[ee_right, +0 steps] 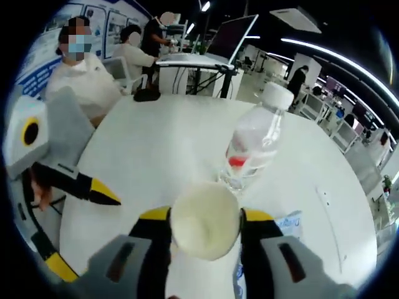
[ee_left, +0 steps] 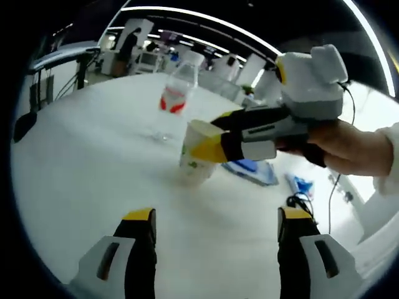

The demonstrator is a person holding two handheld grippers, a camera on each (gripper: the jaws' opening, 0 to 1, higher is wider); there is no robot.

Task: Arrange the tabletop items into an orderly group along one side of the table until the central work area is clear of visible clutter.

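Right gripper view, nearest: the right hand-held gripper (ee_right: 206,227), black jaws tipped yellow, pinches a white paper cup (ee_right: 205,228) between its jaws, the cup's open mouth facing the camera. Just beyond the cup stands an upright clear plastic bottle with a white cap and red label (ee_right: 254,144), on the round white desk (ee_right: 168,156); whether cup and bottle touch cannot be told. To the right of the jaws a flat blue-and-white packet (ee_right: 288,222) lies on the desk. At the left edge of this view the left hand-held gripper (ee_right: 93,205) enters, its yellow-tipped jaws spread apart and holding nothing. Left gripper view, nearest: the left hand-held gripper (ee_left: 215,218) shows its two jaws wide apart over bare desk (ee_left: 93,168). Farther on, the right hand-held gripper (ee_left: 212,140), held by a person's hand (ee_left: 346,146), grips the paper cup (ee_left: 198,152), which bears a green print and rests near the desk's middle. Behind the cup stands the bottle (ee_left: 177,87); beside the cup, to the right, lie the blue-and-white packet (ee_left: 252,169) and a small blue object (ee_left: 302,185). Far background, right gripper view: seated people in white (ee_right: 84,78) and a dark monitor (ee_right: 234,34).
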